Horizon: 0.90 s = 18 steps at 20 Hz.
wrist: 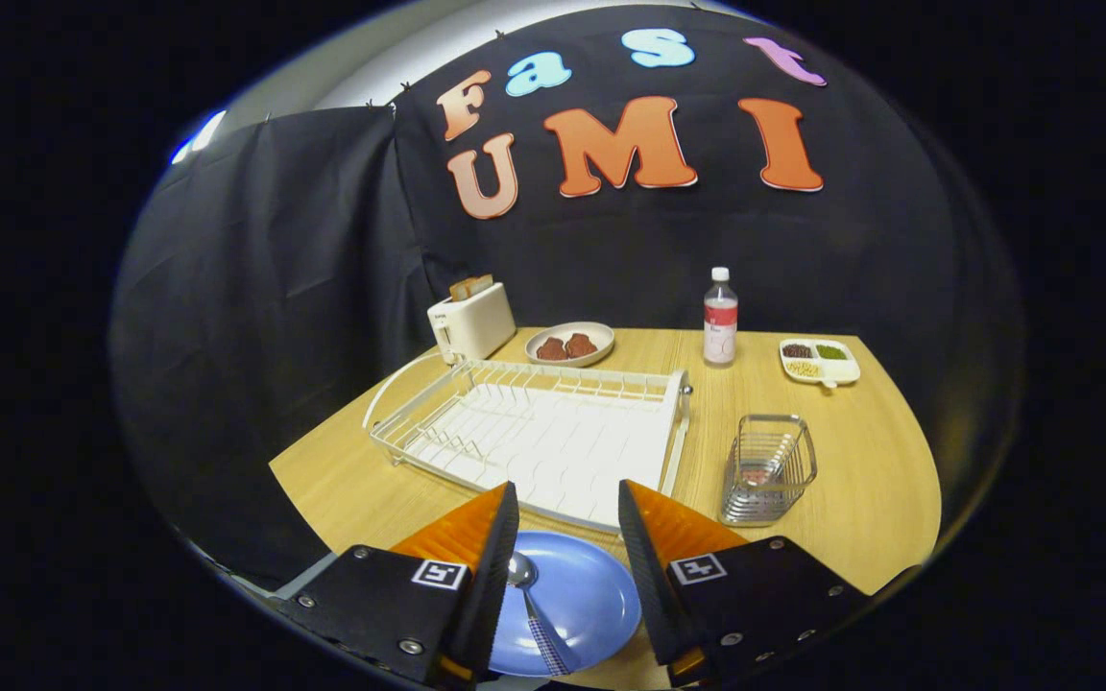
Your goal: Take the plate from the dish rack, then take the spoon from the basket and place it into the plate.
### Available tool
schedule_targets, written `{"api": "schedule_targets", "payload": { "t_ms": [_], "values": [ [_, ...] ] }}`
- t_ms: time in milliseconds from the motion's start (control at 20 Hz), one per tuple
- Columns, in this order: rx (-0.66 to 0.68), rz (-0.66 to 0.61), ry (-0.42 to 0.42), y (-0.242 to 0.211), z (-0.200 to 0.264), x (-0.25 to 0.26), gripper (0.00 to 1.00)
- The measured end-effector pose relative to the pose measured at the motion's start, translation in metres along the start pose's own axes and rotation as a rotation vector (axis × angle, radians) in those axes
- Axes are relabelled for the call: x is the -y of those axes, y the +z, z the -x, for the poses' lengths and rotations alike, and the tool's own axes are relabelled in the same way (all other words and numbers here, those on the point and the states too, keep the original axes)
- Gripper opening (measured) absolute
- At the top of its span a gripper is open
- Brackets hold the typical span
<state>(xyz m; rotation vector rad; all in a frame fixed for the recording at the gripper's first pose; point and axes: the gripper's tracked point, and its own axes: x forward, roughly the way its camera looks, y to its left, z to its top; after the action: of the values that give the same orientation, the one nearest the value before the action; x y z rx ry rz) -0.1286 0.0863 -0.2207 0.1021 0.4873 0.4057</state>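
Spoon (536, 600) on round plate (591, 595), gripper (567, 523) parted

table (860, 480) | rack (553, 441) | basket (769, 470) | plate (582, 595) | toaster (471, 321) | bottle (720, 321)

No readable text — only marks

The bottle (720, 329) wears a red-banded label, its print too small to read; the toaster (470, 322) front is blurred; each finger mount carries a square coded tag (439, 574) — pattern, no words.
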Motion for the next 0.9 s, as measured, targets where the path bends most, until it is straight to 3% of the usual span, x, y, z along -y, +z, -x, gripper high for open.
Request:
{"api": "schedule_targets", "payload": {
  "t_ms": [250,500,900],
  "values": [
    [0.116,0.036,-0.035,0.058,0.006,-0.001,0.78],
    [0.206,0.041,-0.052,0.099,0.012,-0.004,0.83],
    [0.248,0.043,-0.098,0.121,0.005,-0.015,0.89]
  ]
}}
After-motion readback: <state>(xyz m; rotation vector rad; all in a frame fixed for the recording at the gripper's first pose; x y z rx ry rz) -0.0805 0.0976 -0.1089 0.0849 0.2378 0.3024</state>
